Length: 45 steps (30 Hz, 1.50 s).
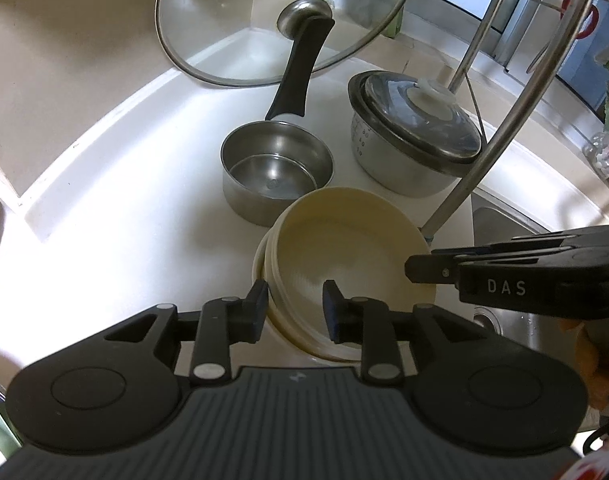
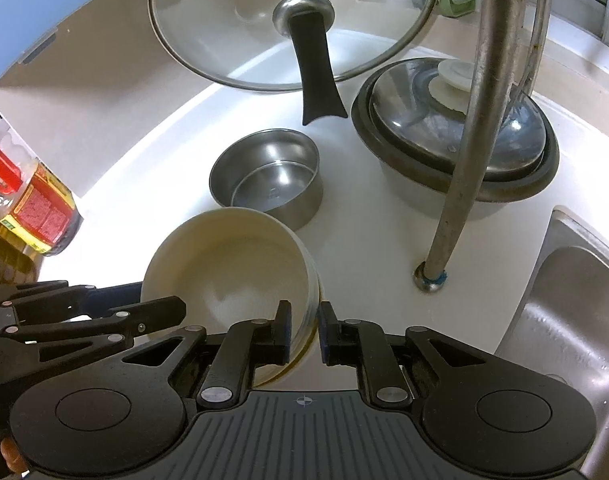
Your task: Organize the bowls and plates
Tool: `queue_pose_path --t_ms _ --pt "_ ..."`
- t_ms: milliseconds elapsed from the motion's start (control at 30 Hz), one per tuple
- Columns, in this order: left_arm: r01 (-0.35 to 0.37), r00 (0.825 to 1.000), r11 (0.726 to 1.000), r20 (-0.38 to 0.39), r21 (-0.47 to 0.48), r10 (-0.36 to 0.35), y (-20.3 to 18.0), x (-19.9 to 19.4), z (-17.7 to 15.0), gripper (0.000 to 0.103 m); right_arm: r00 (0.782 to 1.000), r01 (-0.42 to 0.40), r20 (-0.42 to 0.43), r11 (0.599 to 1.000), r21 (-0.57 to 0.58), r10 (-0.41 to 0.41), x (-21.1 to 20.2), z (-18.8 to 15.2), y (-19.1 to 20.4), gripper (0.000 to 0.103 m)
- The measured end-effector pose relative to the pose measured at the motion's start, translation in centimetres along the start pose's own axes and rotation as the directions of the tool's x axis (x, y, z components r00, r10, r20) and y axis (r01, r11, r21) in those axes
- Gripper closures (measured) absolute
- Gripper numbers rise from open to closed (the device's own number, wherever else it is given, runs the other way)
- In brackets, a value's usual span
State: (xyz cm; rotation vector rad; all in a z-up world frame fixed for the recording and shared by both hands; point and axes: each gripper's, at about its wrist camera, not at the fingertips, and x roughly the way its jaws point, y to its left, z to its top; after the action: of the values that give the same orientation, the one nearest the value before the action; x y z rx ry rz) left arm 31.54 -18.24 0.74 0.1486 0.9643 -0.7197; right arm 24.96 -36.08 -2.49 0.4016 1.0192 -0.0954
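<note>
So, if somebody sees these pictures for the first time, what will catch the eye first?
First the stack of cream bowls on the white counter, with the left gripper and right gripper straddling opposite rims. Behind stand a steel saucepan and a large glass lid leaning on the wall.

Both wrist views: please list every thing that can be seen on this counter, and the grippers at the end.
bowls: one stack, at least two, cream, front of the counter
saucepan: one, steel with black handle, behind the bowls
glass lid: one, clear with steel knob, leaning in the back corner
lidded pot: one, steel, right of the saucepan
tap pipe: one, steel, in front of the pot
sink: one, steel, far right
oil bottle: one, yellow with red label, far left
counter: one, white
left gripper: black, open, astride the stack's rim
right gripper: black, open, astride the opposite rim
</note>
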Motion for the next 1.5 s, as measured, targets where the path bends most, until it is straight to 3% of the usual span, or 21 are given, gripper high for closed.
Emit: queue_pose_path --t_ms 67,433,567,767,1167,1500 --pt "0.004 1.000 1.000 0.006 -0.002 -0.004 0.0 -0.4 0.0 0.077 1.000 -0.002 0.015 1.000 0.006 0.002 -0.5 -0.1 0.0 0.071" --pt "-0.042 0.996 0.999 0.078 0.025 0.040 -0.6 -3.5 -0.8 0.074 0.994 -0.021 0.111 1.000 -0.017 0.023 -3.9 -1.9 0.9 0.062" --pt "-0.093 0.990 0.995 0.106 0.041 0.089 -0.7 -4.7 -1.5 0.071 0.992 -0.018 0.121 1.000 -0.024 0.020 -4.5 -2.9 1.1 0.059" --pt "-0.112 0.988 0.993 0.111 0.032 0.108 -0.4 -6.0 -2.8 0.069 0.993 -0.014 0.121 0.999 -0.029 0.017 -5.0 -4.2 1.3 0.050" --pt "-0.136 0.986 0.991 0.095 -0.001 0.136 0.4 -7.1 -4.8 0.067 0.993 -0.032 0.112 0.999 -0.042 0.037 -5.6 -5.9 1.8 0.045" --pt "-0.189 0.970 0.982 0.152 -0.005 0.188 1.5 -7.6 -3.3 0.067 0.976 -0.004 0.214 0.994 -0.110 0.028 -7.2 -3.9 2.8 0.045"
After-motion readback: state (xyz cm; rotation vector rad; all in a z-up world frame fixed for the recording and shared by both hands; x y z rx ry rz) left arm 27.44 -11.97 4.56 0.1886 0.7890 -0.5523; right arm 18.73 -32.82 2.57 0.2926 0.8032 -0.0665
